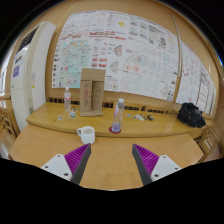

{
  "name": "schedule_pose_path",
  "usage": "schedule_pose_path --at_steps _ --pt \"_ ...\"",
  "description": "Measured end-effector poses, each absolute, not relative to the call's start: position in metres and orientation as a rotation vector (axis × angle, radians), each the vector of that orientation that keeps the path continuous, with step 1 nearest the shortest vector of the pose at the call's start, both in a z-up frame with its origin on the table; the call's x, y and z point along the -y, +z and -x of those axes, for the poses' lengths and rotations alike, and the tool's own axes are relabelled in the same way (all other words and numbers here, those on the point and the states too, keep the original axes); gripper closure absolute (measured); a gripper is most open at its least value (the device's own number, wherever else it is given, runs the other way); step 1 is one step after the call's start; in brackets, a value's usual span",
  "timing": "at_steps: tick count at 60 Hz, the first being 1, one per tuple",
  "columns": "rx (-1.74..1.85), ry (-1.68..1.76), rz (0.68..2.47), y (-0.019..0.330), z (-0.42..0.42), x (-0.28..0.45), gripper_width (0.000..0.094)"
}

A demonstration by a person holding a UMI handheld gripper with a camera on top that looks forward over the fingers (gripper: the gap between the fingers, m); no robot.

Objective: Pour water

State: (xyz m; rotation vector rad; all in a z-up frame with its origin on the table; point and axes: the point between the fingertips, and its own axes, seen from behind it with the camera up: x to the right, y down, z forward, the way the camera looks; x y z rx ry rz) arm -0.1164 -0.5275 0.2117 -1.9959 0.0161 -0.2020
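Gripper view, left to right: small bottle (68,98) on far counter (40,118), cardboard box (92,90) beside it, white mug (87,134) on near table (110,165), tall bottle (119,115) just right of mug, dark bag (190,115) far right. My gripper (112,162) has jaws spread wide, holding nothing. Both bottle and mug well beyond fingers. I judge nothing done: approach, grasp, pour all left.
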Motion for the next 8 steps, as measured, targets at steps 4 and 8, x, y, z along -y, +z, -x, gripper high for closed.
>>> schedule_pose_path --at_steps 4,8 --pt "-0.039 -0.205 1.994 0.214 0.114 0.539 0.0090" --pt "-0.057 -0.194 1.988 0.218 0.112 0.547 0.0091"
